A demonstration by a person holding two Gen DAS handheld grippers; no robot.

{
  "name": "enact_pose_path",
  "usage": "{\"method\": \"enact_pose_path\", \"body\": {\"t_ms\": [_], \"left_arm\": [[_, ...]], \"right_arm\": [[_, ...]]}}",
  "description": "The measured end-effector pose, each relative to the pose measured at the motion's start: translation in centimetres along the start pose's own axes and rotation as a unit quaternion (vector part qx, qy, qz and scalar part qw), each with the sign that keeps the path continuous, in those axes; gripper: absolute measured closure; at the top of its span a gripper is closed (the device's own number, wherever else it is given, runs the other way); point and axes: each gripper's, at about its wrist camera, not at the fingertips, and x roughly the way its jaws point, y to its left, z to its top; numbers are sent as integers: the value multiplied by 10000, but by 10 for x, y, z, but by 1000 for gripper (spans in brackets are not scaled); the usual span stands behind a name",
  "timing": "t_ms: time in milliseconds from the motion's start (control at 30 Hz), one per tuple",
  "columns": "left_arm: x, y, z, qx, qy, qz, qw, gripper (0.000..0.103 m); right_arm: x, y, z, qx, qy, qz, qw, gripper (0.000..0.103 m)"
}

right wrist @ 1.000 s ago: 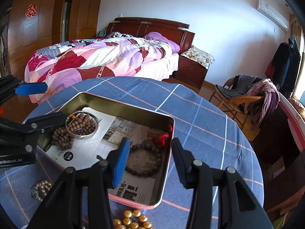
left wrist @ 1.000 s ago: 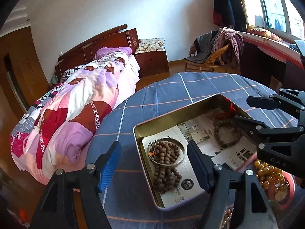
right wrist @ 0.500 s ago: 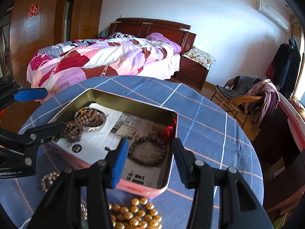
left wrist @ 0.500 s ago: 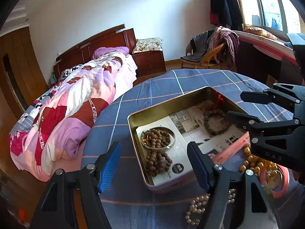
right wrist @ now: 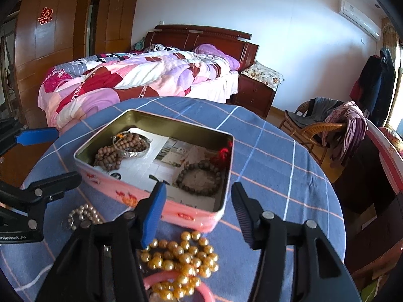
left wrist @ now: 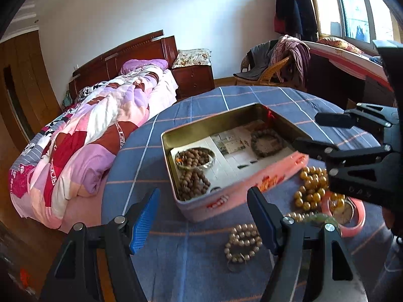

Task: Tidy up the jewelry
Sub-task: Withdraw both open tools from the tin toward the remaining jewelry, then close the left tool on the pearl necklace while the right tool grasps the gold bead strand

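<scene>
An open pink tin (left wrist: 241, 191) (right wrist: 141, 193) sits on the round blue checked table. Inside lie brown wooden beads (left wrist: 192, 181) (right wrist: 108, 157), a silver bangle (left wrist: 199, 159) (right wrist: 131, 143) and a dark bead bracelet (left wrist: 267, 142) (right wrist: 199, 178). In front of the tin lie gold beads (left wrist: 311, 188) (right wrist: 181, 259), a pink bangle (left wrist: 357, 216) (right wrist: 173, 284) and a pearl bracelet (left wrist: 243, 242) (right wrist: 83, 214). My left gripper (left wrist: 202, 216) is open and empty, near the tin's front left corner. My right gripper (right wrist: 199, 209) is open and empty above the gold beads.
The table (left wrist: 156, 251) (right wrist: 277, 166) drops off to the left toward a bed with a patchwork quilt (left wrist: 93, 125) (right wrist: 141, 75). A wicker chair with clothes (left wrist: 274, 68) (right wrist: 332, 123) stands beyond the table. A nightstand (left wrist: 194, 75) is by the bed.
Both grippers have pulled back and up from the tin. The loose jewelry in front of the tin has come into view. Both stay open.
</scene>
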Motion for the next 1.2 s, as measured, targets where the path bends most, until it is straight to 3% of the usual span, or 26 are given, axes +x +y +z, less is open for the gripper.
{"method": "enact_pose_path", "body": {"t_ms": [233,800,867,933,1000,1033,1200], "left_arm": [[2,-2,-18,-34,183,28,9998,32],[24,-27,-40,165,633,-371,9972,33],[25,-27,-42,123,638,-615,9960,59],[25,-28,-42,125,637,-732,9952,68],[25,-31,-43,194,620,-757,9950,82],[24,-30,-43,190,623,-781,9948,93],[19,-23,-44,32,599,-906,9941,94]], "right_arm": [[-8,-10,-14,148,56,-45,9999,44],[-18,-24,-55,327,338,-85,9989,40],[-19,-27,-58,357,370,-116,9986,36],[-19,-29,-62,390,411,-138,9983,36],[-18,-30,-64,419,447,-131,9980,36],[-19,-30,-64,427,449,-123,9980,36],[-22,-29,-62,417,409,-89,9983,36]]}}
